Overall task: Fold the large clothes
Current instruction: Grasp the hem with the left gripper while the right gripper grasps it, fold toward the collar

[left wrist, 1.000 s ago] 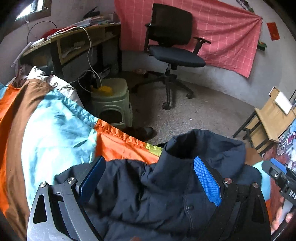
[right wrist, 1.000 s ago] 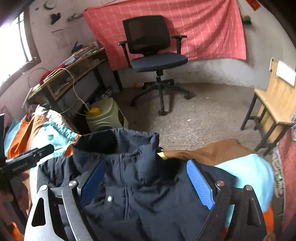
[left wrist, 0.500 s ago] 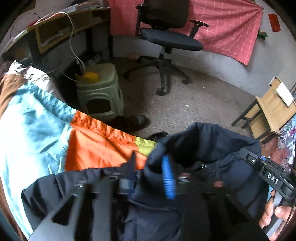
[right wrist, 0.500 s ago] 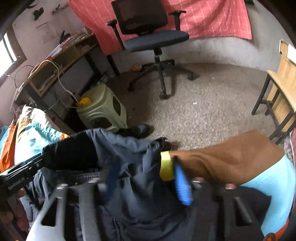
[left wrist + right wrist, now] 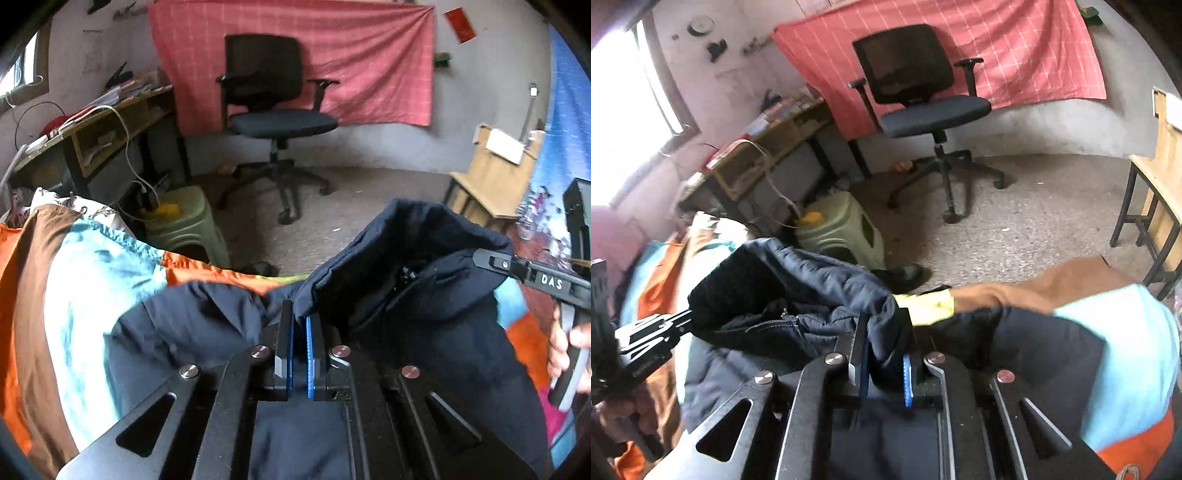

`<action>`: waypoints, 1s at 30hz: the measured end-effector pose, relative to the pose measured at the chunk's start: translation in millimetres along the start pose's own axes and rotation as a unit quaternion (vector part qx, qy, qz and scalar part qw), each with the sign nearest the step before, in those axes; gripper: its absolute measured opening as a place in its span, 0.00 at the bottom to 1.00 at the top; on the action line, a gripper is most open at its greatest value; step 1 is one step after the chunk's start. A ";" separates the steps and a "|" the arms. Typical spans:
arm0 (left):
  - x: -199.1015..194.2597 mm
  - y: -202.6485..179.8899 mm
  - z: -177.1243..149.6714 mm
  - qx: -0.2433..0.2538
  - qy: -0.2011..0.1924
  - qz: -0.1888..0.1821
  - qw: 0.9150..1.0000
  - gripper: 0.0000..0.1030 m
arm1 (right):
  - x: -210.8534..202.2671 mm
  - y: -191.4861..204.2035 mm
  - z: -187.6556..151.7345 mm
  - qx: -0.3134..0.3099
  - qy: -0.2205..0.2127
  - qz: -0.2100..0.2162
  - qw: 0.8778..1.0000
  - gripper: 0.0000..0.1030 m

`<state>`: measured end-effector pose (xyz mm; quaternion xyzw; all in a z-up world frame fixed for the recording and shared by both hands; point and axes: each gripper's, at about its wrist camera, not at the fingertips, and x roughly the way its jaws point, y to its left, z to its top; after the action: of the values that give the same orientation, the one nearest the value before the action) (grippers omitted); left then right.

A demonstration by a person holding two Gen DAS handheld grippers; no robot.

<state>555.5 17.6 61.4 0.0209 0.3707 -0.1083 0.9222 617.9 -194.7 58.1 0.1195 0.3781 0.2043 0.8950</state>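
Jacket (image 5: 424, 332), soft and bulky beside the stool (image 5: 184, 225), I pinched at its collar with 2 grippers, left gripper (image 5: 299, 332) and right gripper (image 5: 884, 347) clamped on fabric.

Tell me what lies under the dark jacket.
The dark jacket lies on a bedspread of orange, light blue and brown patches, which shows on both sides of it. Both grippers have just closed on the jacket's fabric. Whatever is directly beneath the jacket is covered.
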 end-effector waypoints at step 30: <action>17.0 -43.4 -119.4 0.050 0.051 0.003 0.997 0.03 | -76.1 -0.2 -56.7 -0.050 -0.074 0.016 0.996 0.38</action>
<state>476.9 -13.7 -34.9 0.0735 0.4112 -0.1228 0.9002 528.8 -226.2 67.0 0.0958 0.2980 0.2282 0.9219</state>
